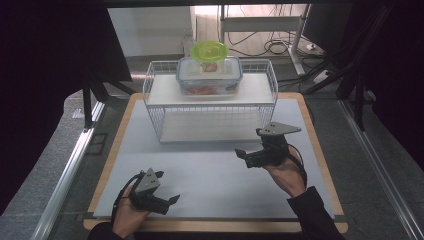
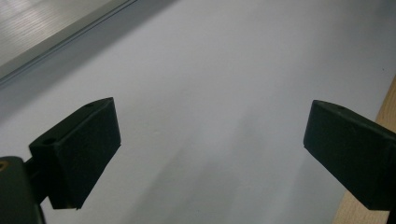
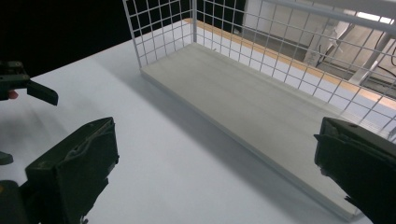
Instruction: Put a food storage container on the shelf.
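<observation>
A white wire rack [image 1: 155, 107] with two shelves stands at the back of the table. On its top shelf sits a clear lidded food container [image 1: 210, 75] with reddish food inside, and a green round lid [image 1: 209, 50] shows just behind it. My right gripper [image 1: 248, 143] hovers in front of the rack's right half, jaws wide open and empty; in the right gripper view [image 3: 215, 163] they frame the bare lower shelf [image 3: 243, 102]. My left gripper [image 1: 167, 187] rests near the front left, open and empty, over the mat [image 2: 210, 149].
A pale grey mat [image 1: 200, 170] covers a wooden board [image 1: 320, 150] whose rim shows on all sides. The left gripper [image 3: 28, 86] appears at the far left of the right gripper view. Cables and dark stands lie behind and right of the table.
</observation>
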The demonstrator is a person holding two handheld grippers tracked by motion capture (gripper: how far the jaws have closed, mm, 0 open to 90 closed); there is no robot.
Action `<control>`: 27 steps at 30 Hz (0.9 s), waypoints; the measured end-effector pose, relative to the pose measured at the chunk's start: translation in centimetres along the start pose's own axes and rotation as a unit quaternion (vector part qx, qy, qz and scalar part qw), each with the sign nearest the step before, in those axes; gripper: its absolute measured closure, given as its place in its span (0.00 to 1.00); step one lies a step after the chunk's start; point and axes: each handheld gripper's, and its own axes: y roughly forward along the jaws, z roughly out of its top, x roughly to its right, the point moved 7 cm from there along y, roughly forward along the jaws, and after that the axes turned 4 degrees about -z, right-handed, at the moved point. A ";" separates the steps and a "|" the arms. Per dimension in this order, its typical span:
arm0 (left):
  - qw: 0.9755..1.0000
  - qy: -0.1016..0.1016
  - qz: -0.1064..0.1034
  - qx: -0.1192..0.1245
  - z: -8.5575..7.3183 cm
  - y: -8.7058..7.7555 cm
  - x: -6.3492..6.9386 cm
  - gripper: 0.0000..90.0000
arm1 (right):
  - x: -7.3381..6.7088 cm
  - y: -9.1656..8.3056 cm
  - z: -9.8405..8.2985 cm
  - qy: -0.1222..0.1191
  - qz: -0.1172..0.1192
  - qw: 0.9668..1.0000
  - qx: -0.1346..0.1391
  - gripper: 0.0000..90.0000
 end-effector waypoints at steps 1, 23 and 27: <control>1.000 0.000 0.000 0.000 0.0 0.0 0.0 0.04 | -0.1 -0.1 -0.2 -0.001 -0.001 1.000 -0.001 0.00; 1.000 -0.007 -0.003 0.005 0.0 0.1 0.0 0.04 | 1.5 -1.9 -6.2 -0.001 -0.054 0.998 -0.038 0.00; 1.000 -0.009 -0.002 0.004 0.0 0.1 -0.1 0.04 | 1.8 -2.1 -7.3 0.004 -0.060 0.997 -0.043 0.00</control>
